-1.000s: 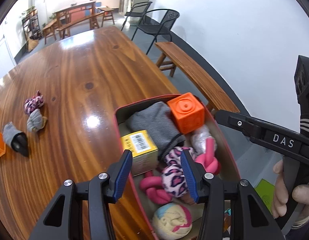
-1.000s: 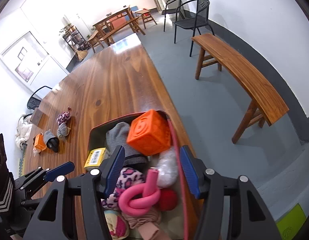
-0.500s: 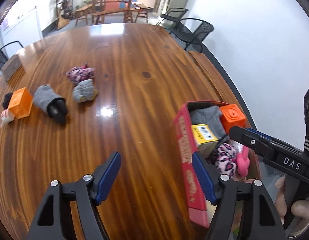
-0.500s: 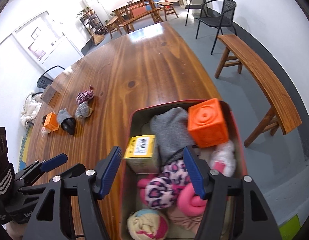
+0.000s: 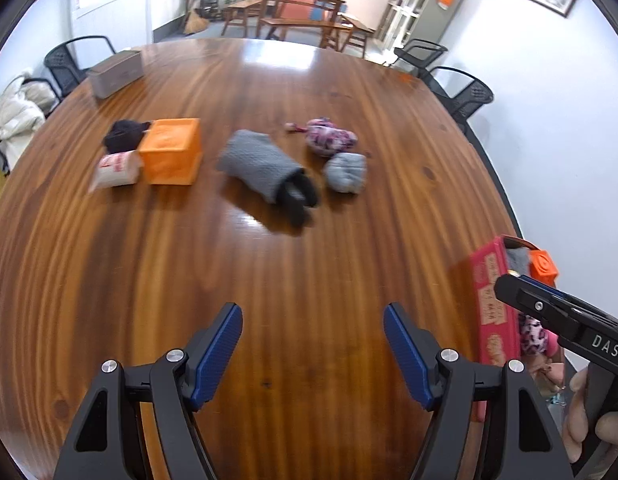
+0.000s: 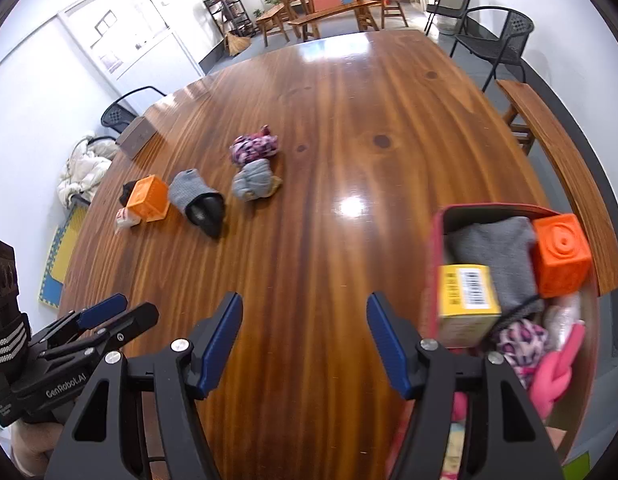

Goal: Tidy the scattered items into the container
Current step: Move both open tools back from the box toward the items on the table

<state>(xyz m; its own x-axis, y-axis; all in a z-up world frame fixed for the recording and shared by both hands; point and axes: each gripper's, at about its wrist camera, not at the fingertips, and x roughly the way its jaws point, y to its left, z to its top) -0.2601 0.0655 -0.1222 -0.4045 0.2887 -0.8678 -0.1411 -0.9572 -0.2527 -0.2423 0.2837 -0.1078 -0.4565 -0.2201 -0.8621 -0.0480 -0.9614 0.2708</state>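
Note:
The red container (image 6: 435, 264) stands at the table's right edge, holding an orange cube (image 6: 561, 254), a yellow box (image 6: 467, 300), grey cloth, a leopard-print sock ball and a pink rope toy. Out on the table lie another orange cube (image 5: 171, 150), a grey-and-black sock roll (image 5: 265, 168), a pink patterned sock ball (image 5: 329, 138) and a grey sock ball (image 5: 346, 171). My left gripper (image 5: 313, 344) hangs open over bare wood, well short of these items. My right gripper (image 6: 305, 332) is open too, with nothing between its fingers, just left of the container.
A black sock (image 5: 123, 136) and a white packet (image 5: 117, 168) lie against the orange cube. A brown box (image 5: 117, 72) sits at the far left edge. Black chairs and a wooden bench (image 6: 561, 168) line the table's sides. A hand holds the right gripper's handle.
Both grippers have swung left, away from above the container to over bare table, and their jaws have spread wider. The leopard sock ball and pink rope now lie in the container.

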